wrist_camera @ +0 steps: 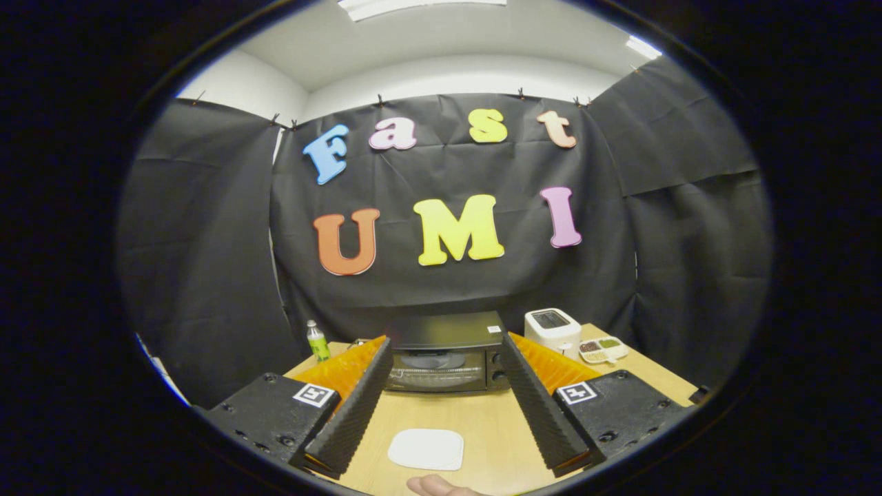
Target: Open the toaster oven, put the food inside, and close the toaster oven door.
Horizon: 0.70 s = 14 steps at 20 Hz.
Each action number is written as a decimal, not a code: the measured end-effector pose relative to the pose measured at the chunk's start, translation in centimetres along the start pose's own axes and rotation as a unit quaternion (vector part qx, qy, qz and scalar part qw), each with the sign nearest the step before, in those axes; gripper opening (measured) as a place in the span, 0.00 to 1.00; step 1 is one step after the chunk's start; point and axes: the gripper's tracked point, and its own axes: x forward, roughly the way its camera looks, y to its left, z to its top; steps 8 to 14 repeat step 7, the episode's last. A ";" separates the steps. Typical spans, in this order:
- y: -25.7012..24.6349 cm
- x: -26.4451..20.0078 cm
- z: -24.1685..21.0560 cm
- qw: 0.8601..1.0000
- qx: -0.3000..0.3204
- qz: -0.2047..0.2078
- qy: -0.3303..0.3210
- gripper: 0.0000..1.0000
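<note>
Right under my lens a bit of a hand (435, 486) pokes in at the near table edge, and just ahead of it lies a white rounded plate (426, 449), sitting between my two fingers and touched by neither. I can't tell whether any food is on it.

Now to the toaster oven (446, 353): black, standing at the far end of the wooden table (482, 420), straight beyond my fingertips. Its glass door looks closed, a wire rack faintly showing behind it, and two knobs are stacked on its right side. Nothing stands between me and that door apart from the plate and bare tabletop.

Looking around it: on its left, near the far corner of the table, stands a small green bottle (317, 340). On its right sits a white toaster (552, 328), and just beside that a little divided dish (603, 350) with brown and green contents.

And the gripper (445, 348): fingers spread wide, black ribbed pads (351, 406) angling away toward the oven with orange backing behind them. I'm holding nothing and touching nothing; the jaws hang above the table.
</note>
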 end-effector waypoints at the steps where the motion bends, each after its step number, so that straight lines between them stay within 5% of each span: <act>1: -0.2 0.0 -0.2 1.000 0.003 -0.003 0.004 1.00; 14: -0.6 -0.3 -0.6 1.000 -0.002 0.001 0.010 1.00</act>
